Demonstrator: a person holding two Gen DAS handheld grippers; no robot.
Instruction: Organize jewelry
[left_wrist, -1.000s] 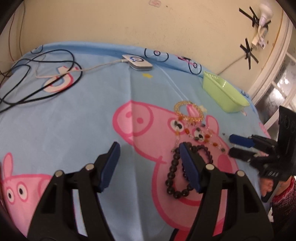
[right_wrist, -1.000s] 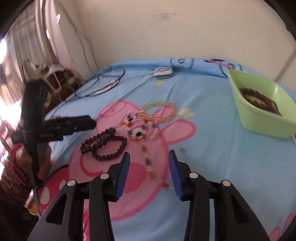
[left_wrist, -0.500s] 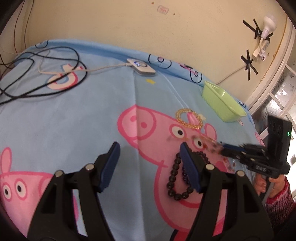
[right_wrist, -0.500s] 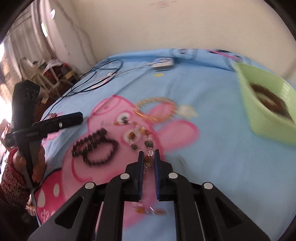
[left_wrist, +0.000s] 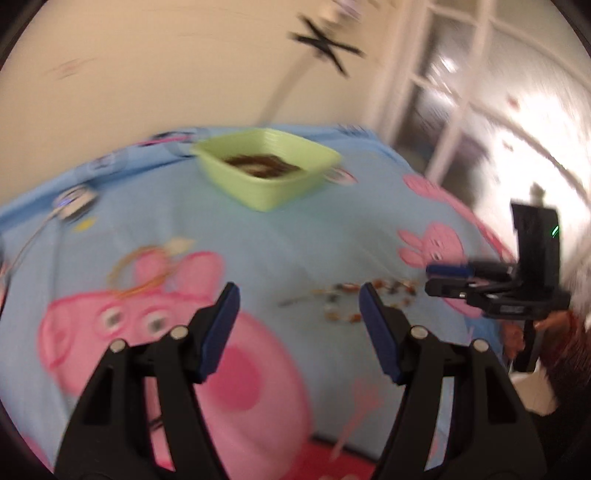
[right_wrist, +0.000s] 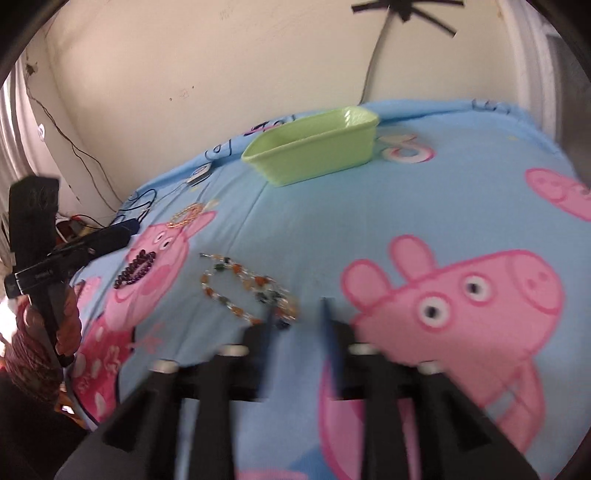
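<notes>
Left wrist view: the light green rectangular plastic tub (left_wrist: 266, 173) shows its inside, where a dark brown beaded piece (left_wrist: 260, 165) lies on the bottom. The right wrist view shows only the tub's outer wall (right_wrist: 314, 155), its contents hidden.

Right wrist view only: a dark purple-brown beaded bracelet (right_wrist: 135, 267) lying on the pink pig print of the light blue cartoon-print bedsheet (right_wrist: 424, 206), beside the left gripper (right_wrist: 122, 230). The left wrist view does not show this bracelet.

Both views: a multicoloured stone-bead necklace with orange, green and clear beads (right_wrist: 245, 291), spread flat on the sheet. A yellow beaded bracelet (left_wrist: 142, 267) lies on the sheet farther toward the wall.

Left gripper (left_wrist: 299, 317): jaws wide apart, holding nothing. The necklace (left_wrist: 364, 297) lies on the sheet just beyond and between its blue pads.

Right gripper (right_wrist: 297, 319): blurred in its own view, jaws parted with a clear gap, nothing between them. The near end of the necklace lies at its left fingertip; contact cannot be told. From the left wrist view the right gripper (left_wrist: 434, 278) sits just beside the necklace's end, its fingers slightly apart.
</notes>
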